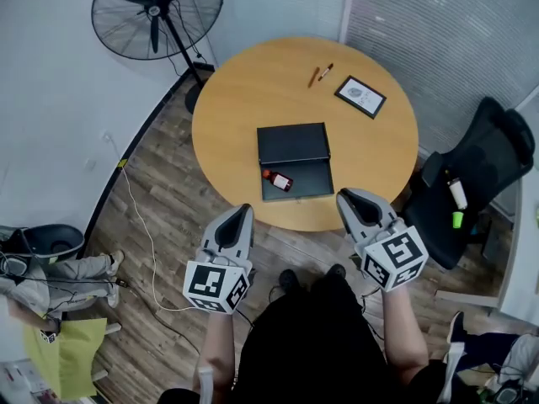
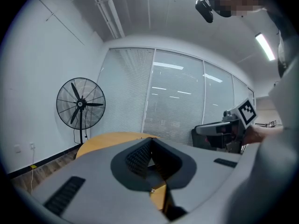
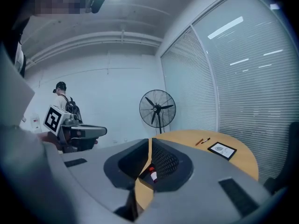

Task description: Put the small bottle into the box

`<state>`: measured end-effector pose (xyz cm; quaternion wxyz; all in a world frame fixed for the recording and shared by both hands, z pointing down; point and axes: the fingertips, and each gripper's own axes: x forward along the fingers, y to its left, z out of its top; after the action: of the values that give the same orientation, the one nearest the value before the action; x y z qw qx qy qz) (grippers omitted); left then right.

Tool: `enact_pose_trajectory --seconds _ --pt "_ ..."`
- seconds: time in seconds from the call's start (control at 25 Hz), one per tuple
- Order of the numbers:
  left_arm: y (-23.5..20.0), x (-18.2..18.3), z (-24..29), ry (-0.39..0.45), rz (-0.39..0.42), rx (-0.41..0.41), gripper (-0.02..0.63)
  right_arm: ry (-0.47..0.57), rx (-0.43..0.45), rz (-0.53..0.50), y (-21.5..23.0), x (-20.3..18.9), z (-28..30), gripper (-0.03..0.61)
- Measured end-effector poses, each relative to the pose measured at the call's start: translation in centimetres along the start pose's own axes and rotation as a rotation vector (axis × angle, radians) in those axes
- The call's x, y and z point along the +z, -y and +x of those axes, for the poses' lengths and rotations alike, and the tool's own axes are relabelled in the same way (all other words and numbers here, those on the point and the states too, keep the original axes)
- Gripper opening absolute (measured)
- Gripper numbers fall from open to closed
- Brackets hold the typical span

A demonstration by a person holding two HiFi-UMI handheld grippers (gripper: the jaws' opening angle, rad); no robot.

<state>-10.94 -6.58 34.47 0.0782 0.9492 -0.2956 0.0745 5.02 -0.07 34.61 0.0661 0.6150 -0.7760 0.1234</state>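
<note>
Across the middle of the head view we see a round wooden tabletop (image 1: 244, 91), the biggest thing in the frame. At the right edge stands a black office chair (image 1: 480, 171), and in the upper left corner a black pedestal fan (image 1: 157, 11) stands on the floor against the wall.

Low in the frame we hold both grippers just short of the tabletop's near rim, apart from everything on it. The left gripper (image 1: 245, 209) sits lower left of centre; in its own view its fingers (image 2: 138, 157) meet at the tips with nothing between them. The right gripper (image 1: 344, 196) sits lower right of centre; in its own view its fingers (image 3: 166, 162) are likewise drawn together, leaving only a thin slit, and they hold nothing.

At the centre of the tabletop lies a black box (image 1: 310, 179), open, with its lid folded back toward the top of the frame. To its upper right lies a dark-framed card (image 1: 360, 96).

We find the small bottle (image 1: 278, 179) on its side in the open lower half of the box, at its left end, red cap pointing upper left. Two pens (image 1: 320, 75) lie just left of the card.
</note>
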Motion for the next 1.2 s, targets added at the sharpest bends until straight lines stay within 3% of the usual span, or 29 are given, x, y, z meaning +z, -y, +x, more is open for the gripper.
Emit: enact_pose_trajectory --seconds 0.44,1.2 --pt "1.6 0.2 -0.6 0.007 0.004 0.0 -0.003 0.067 0.037 0.008 -0.8 1.5 -1.8 0.009" --pt "1.9 -0.3 -1.3 -0.003 0.004 0.01 -0.003 0.006 0.052 -0.003 -1.4 -0.3 -2.1 0.009"
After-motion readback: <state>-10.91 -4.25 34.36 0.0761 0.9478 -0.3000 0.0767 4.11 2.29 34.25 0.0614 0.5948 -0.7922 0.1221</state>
